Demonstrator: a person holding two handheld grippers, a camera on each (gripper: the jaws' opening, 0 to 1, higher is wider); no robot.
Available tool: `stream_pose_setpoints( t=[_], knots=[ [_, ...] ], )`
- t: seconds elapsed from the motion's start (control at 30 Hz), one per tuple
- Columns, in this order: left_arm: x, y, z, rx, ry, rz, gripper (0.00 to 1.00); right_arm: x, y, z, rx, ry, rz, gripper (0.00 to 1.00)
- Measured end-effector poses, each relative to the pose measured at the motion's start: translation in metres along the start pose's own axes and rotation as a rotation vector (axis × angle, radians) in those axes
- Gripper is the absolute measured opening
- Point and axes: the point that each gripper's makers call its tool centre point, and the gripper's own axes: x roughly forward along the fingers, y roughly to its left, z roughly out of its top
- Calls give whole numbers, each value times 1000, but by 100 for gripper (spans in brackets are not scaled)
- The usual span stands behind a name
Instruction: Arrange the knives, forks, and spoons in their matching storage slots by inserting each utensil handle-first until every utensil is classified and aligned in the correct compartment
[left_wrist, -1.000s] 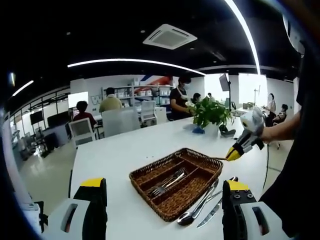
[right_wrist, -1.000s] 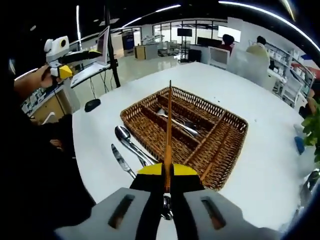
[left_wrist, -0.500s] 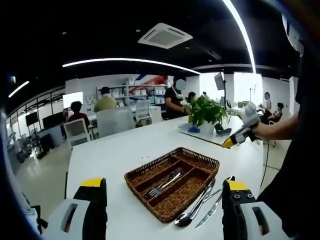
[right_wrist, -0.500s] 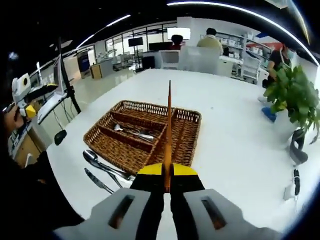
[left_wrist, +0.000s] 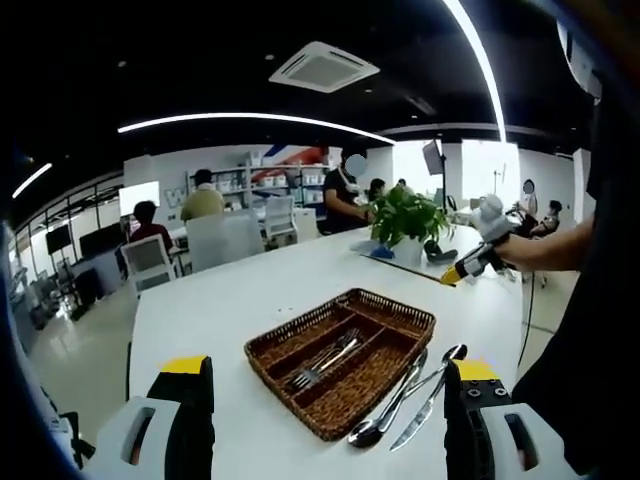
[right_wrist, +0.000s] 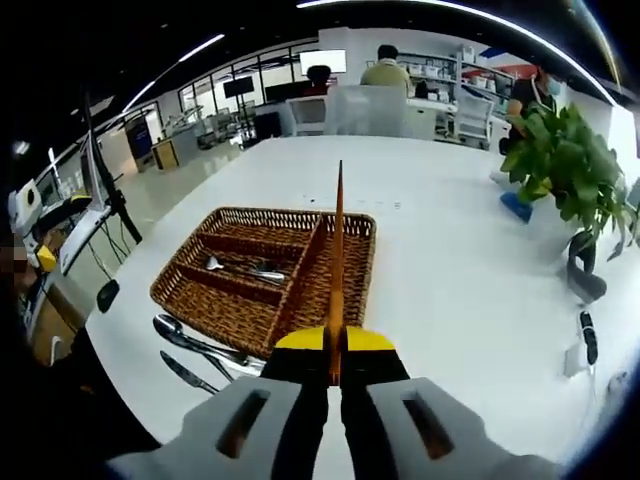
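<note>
We are gripping a thin stick (right_wrist: 337, 260) in the clenched right gripper (right_wrist: 335, 365); left gripper (left_wrist: 325, 400) released. It risks snagging the basket (right_wrist: 262, 285) at frame centre.

No legible text, label, brand, number or sign is observed; markings on the far wall are too blurred to be read.

Both views look down across the white table (left_wrist: 250, 300) from opposite sides, sharing the wicker tray (right_wrist: 340, 262).
</note>
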Motion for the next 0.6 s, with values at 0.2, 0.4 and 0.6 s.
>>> stream_pose_setpoints(
  t=[0.2,0.4,0.6],
  knots=[
    [0,3,-1,-24,-11,5,100,9,3,4,23,27,1,0],
    [2,1,-1,-17,-14,0,100,22,2,14,29,25,-8,0],
    [1,3,-2,-17,-18,13,100,35,1,21,41,27,-9,0]
  ],
)
